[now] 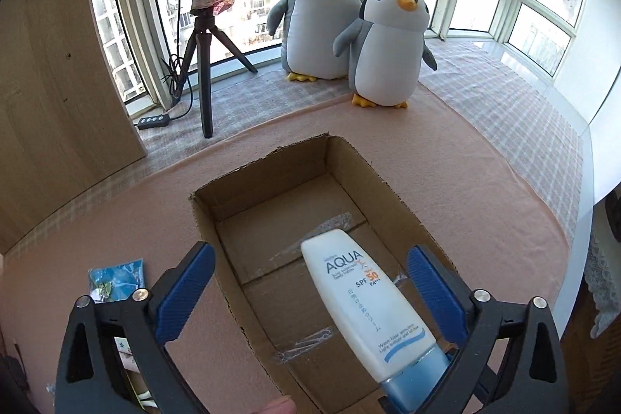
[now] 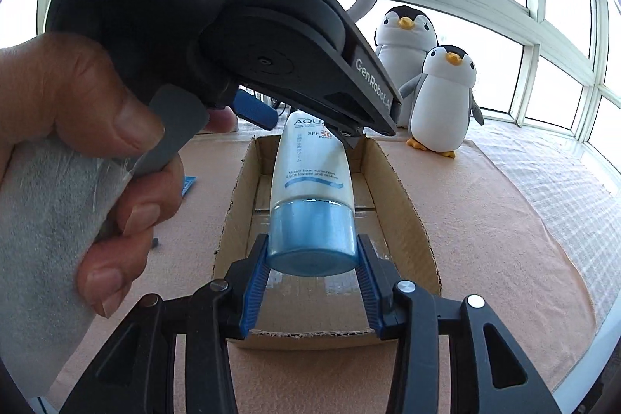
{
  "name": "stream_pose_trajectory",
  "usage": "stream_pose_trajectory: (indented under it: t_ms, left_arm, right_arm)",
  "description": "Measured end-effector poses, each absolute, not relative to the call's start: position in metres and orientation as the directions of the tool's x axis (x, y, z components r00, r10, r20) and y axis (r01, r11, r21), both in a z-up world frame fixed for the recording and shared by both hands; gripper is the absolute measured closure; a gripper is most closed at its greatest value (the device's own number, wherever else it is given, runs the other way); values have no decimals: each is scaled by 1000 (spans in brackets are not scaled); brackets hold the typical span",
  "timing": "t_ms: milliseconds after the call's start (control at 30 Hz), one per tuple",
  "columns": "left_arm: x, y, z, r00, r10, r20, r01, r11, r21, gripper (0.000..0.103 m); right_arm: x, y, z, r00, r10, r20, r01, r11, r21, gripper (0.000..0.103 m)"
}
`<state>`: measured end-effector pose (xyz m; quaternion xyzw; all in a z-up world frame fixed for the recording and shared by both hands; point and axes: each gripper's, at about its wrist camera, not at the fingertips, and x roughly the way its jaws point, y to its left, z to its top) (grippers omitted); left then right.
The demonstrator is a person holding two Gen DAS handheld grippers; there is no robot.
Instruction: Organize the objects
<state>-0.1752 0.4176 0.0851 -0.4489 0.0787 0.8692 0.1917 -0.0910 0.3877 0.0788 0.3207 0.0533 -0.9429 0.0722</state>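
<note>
A white sunscreen tube (image 1: 357, 293) with a blue cap (image 2: 312, 239) hangs tilted over an open cardboard box (image 1: 217, 204) on a pink cloth. My right gripper (image 2: 312, 239) is shut on the cap, one blue pad pressing on each side. My left gripper (image 1: 310, 253) stands wide open around the tube's white body, and its pads (image 1: 186, 290) are clear of it. The right wrist view shows the left gripper (image 2: 322, 121) from the side, held by a hand (image 2: 97, 127), over the tube's upper end. Nothing else is in the box (image 2: 407, 204).
Two plush penguins (image 1: 330, 10) (image 1: 388, 41) stand at the window behind the box. A ring light on a tripod (image 1: 205, 64) and a wooden board (image 1: 58, 84) are at the back left. A small blue packet (image 1: 116, 278) lies on the cloth left of the box.
</note>
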Motion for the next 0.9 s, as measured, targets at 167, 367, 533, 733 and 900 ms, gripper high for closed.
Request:
stream_pose_trajectory:
  t_ms: [167, 367, 533, 733, 900]
  left_arm:
    - [-178, 361, 81, -540, 204, -816, -335, -942, -13, 0]
    - [-165, 267, 96, -606, 100, -789, -199, -980, 28, 0]
    - [-142, 176, 104, -620, 18, -784, -48, -999, 15, 0]
    - [-98, 75, 103, -605, -77, -793, 126, -992, 0, 0]
    - [-57, 7, 101, -584, -124, -802, 235, -972, -22, 0]
  right_arm:
    - [-83, 393, 81, -796, -73, -601, 139, -988, -64, 52]
    - [-75, 387, 87, -787, -71, -613, 140, -988, -66, 49]
    - [-76, 371, 95, -784, -86, -615, 167, -983, -75, 43]
    - [-71, 333, 101, -756, -167, -633, 258, -965, -53, 42]
    - [-74, 287, 90, -675, -260, -690, 363, -932, -5, 41]
